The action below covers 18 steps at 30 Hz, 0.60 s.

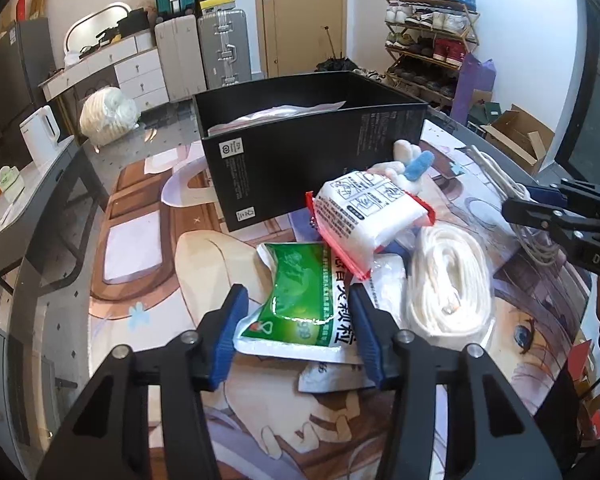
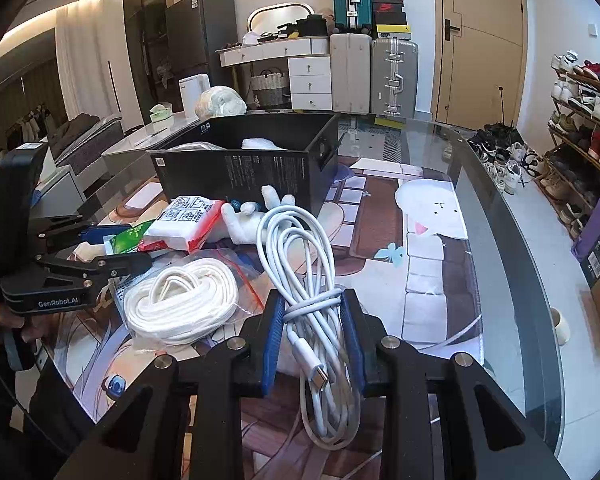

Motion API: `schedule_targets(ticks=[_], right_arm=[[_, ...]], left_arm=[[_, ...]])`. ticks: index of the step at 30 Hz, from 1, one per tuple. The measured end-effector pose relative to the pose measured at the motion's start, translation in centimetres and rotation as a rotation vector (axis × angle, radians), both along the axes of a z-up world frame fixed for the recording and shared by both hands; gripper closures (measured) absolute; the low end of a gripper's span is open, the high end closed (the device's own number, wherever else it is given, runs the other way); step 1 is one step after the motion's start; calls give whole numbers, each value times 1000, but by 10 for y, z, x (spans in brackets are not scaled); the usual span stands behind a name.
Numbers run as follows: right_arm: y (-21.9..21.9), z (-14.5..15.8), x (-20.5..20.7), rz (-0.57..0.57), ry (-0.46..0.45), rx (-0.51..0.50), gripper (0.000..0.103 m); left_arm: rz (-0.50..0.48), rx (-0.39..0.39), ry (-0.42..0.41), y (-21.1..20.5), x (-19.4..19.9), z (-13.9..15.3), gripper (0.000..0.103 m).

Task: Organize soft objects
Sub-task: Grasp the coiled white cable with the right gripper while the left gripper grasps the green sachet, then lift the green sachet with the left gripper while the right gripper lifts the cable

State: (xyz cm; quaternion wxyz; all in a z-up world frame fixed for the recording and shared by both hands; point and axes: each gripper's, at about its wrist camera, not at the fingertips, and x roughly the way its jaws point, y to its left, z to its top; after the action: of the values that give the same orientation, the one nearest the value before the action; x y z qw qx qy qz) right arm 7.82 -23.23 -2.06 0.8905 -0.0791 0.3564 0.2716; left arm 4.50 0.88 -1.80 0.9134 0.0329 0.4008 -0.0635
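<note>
My left gripper (image 1: 296, 320) is shut on a green and white soft packet (image 1: 300, 300) that lies on the table mat. A red-edged white tissue pack (image 1: 364, 216) leans on it. A coil of white rope in a clear bag (image 1: 448, 284) lies to the right. A white plush toy with a blue part (image 1: 410, 164) sits against the open black box (image 1: 312, 152), which holds white bags. My right gripper (image 2: 312, 316) is shut on a bundled white USB cable (image 2: 304, 256). The rope coil (image 2: 180, 300), tissue pack (image 2: 188, 224) and black box (image 2: 252, 168) also show in the right wrist view.
The glass table (image 2: 500, 248) carries a printed cartoon mat (image 1: 152, 240). A wrapped white bundle (image 1: 108, 114) and a white kettle (image 1: 40, 132) stand at the far left. Suitcases (image 1: 204, 52), a shoe rack (image 1: 432, 32) and a cardboard box (image 1: 516, 136) stand beyond the table.
</note>
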Motion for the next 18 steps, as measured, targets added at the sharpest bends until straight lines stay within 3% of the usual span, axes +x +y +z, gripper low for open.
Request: schedule_targets(ticks=[18], right_arm=[[10, 12, -12, 46, -35, 24, 75]], left_arm=[[50, -38, -78, 13, -35, 16, 57]])
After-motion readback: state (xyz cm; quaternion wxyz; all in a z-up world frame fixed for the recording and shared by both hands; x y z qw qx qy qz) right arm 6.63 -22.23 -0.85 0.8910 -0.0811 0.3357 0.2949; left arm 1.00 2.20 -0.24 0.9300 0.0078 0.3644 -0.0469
